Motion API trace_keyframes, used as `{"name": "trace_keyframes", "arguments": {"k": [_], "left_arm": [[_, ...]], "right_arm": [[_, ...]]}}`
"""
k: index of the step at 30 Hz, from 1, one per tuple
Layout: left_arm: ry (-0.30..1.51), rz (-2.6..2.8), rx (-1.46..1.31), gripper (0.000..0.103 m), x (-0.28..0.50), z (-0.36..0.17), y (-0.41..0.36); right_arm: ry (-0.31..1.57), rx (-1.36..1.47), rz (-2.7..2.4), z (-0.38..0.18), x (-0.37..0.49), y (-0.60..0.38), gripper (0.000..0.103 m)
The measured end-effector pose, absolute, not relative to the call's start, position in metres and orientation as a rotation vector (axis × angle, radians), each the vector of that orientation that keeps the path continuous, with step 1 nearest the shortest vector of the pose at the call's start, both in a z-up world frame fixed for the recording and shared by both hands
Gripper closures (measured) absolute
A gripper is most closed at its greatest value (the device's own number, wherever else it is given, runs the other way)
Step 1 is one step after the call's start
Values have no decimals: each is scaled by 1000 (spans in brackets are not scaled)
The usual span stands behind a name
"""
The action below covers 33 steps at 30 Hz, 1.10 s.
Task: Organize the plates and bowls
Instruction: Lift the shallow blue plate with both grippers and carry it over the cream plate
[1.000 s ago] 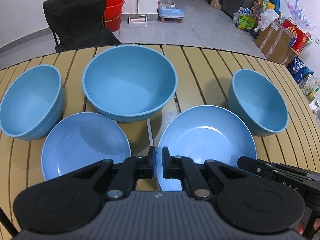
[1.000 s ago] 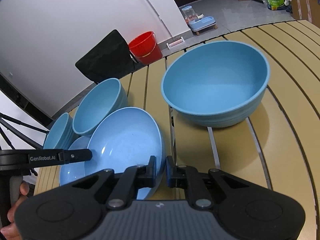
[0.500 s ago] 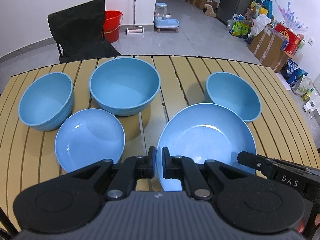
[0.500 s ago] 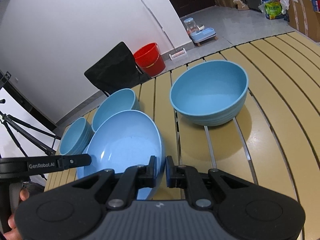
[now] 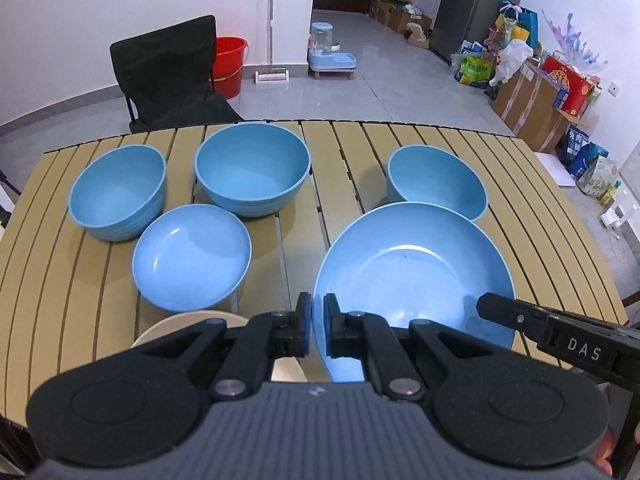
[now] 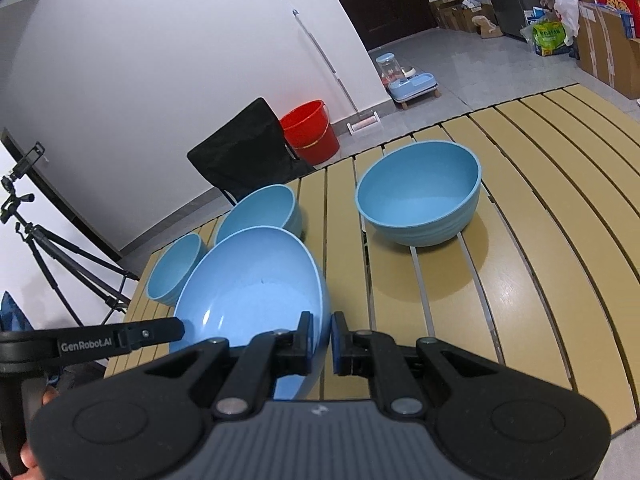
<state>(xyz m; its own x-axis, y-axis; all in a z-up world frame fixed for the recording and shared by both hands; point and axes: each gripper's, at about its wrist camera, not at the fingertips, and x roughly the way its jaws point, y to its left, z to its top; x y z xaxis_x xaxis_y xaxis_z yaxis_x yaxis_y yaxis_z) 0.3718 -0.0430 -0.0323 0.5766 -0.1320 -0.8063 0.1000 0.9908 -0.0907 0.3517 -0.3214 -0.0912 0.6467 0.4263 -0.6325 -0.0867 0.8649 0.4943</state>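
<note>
- Slatted table [image 5: 400, 152]: four blue bowls seated; grey tiled floor beyond.
- Chair [image 5: 168, 76], red bucket [image 5: 228, 60] against white wall.
- Plate [image 5: 412, 276] pinched by both grippers [image 5: 318, 320] [image 6: 322, 342] at opposite rims.

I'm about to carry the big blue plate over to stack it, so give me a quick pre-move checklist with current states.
1. Left hand-held gripper clamped on the large blue plate's near-left rim: ok.
2. Right hand-held gripper clamped on its opposite rim: ok.
3. Plate off the slatted table: ok.
4. Small blue plate uncovered, ready as a stack partner: ok.
5. Cream dish under the left gripper, clearance: cannot tell.
</note>
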Motion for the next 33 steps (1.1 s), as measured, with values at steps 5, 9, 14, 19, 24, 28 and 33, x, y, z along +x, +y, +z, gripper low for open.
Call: {"name": "trace_keyframes", "arguments": {"k": [5, 9, 14, 19, 24, 28, 33], "left_arm": [[931, -126, -37, 96, 349, -26, -40], [925, -119, -46, 96, 334, -21, -34], [918, -103, -57, 96, 316, -17, -26], [909, -86, -69, 96, 301, -13, -12], [896, -73, -86, 96, 287, -9, 3], [891, -62, -103, 96, 278, -8, 16], [893, -52, -122, 96, 271, -10, 32]], "right_arm": [[807, 443, 314, -83, 334, -319, 94], [802, 441, 322, -76, 322, -316, 94], [799, 429, 338, -70, 308, -307, 94], [797, 407, 356, -64, 297, -294, 94], [798, 389, 372, -59, 290, -280, 95], [802, 372, 383, -56, 285, -266, 95], [810, 352, 393, -55, 281, -248, 95]]}}
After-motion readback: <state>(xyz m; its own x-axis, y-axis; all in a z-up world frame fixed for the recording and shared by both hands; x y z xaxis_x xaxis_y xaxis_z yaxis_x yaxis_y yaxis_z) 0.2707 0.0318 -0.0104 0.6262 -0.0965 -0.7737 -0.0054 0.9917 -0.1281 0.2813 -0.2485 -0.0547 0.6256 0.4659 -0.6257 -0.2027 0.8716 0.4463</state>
